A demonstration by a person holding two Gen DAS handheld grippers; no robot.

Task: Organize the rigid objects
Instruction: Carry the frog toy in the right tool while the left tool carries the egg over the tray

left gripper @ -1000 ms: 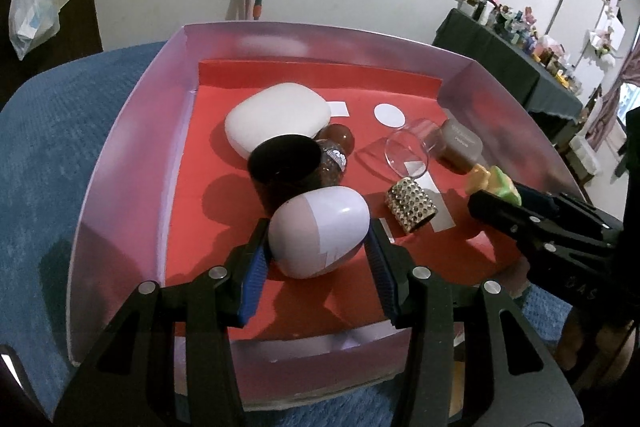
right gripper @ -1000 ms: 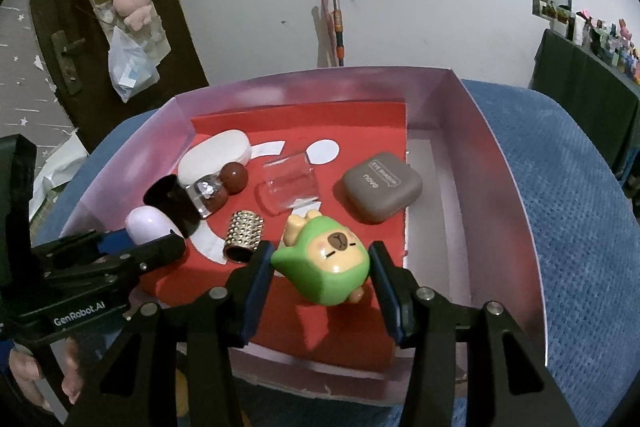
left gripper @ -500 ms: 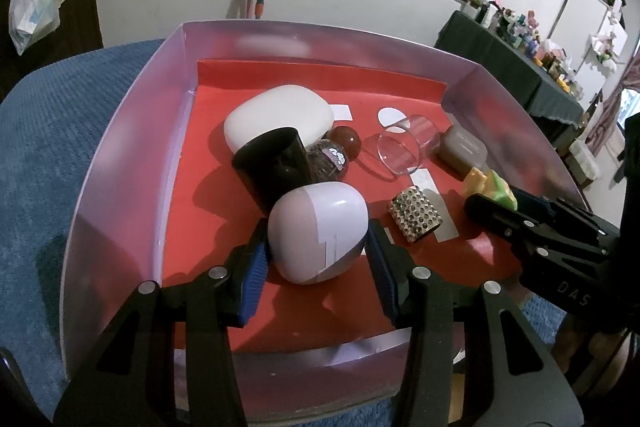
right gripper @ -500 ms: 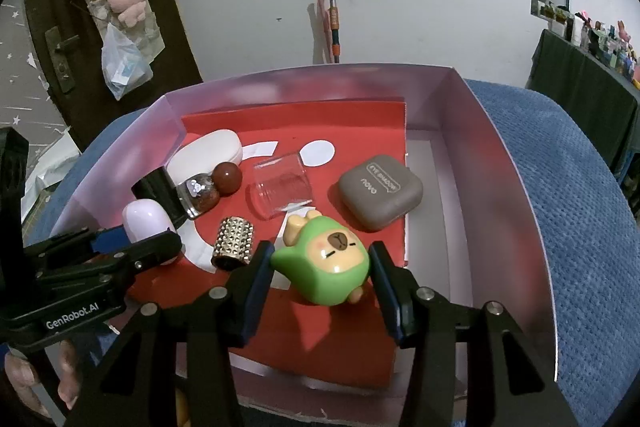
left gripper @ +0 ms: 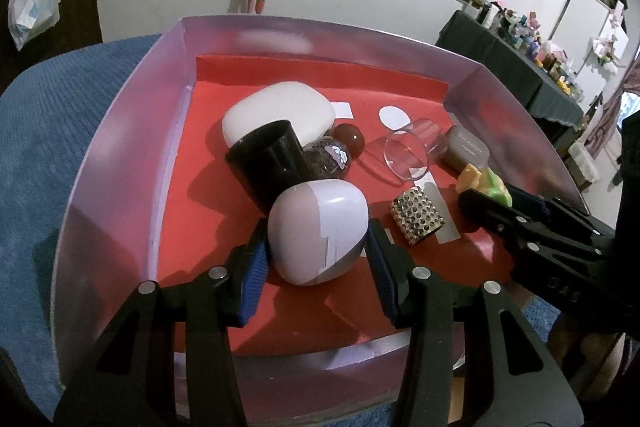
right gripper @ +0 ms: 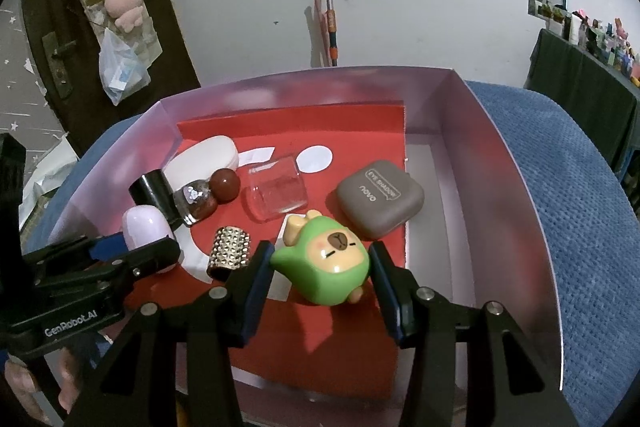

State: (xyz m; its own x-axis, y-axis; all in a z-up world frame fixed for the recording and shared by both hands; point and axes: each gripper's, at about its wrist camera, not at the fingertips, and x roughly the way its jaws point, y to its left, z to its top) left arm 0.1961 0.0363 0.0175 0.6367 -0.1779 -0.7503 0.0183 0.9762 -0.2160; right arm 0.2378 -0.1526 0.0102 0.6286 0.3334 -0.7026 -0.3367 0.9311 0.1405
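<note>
Holding two pieces at once over the near end of the box (left gripper: 120,163): left gripper (left gripper: 318,255) with jaws pinching the egg case (left gripper: 318,227), right gripper (right gripper: 322,269) with jaws pinching the green toy (right gripper: 322,263), both seemingly raised just off the red liner (right gripper: 320,355), though contact underneath cannot be told. Judged as mid-task, roughly a first pass only. Already inside the box, but loosely bunched at the left and middle: white case (left gripper: 280,111) at the back, black cup (left gripper: 272,163) tipped against it, glitter ball (left gripper: 330,157) and brown ball (left gripper: 350,139) touching one another just beside the cup, clear jar (right gripper: 278,189) lying on its side, studded ring (right gripper: 230,253) near the front, brown compact (right gripper: 380,205) toward the right. White paper shapes showing on the liner, a round one (right gripper: 315,159) bare, others partly covered; possibly placement marks, not certain. Nothing lined up or clearly sorted yet. Left to do, by the look of it: setting down the egg case and toy in spots of their own, standing the cup and jar upright, parting the two balls, spacing the rest. Bare white strip (right gripper: 426,187) along the right wall unused.
</note>
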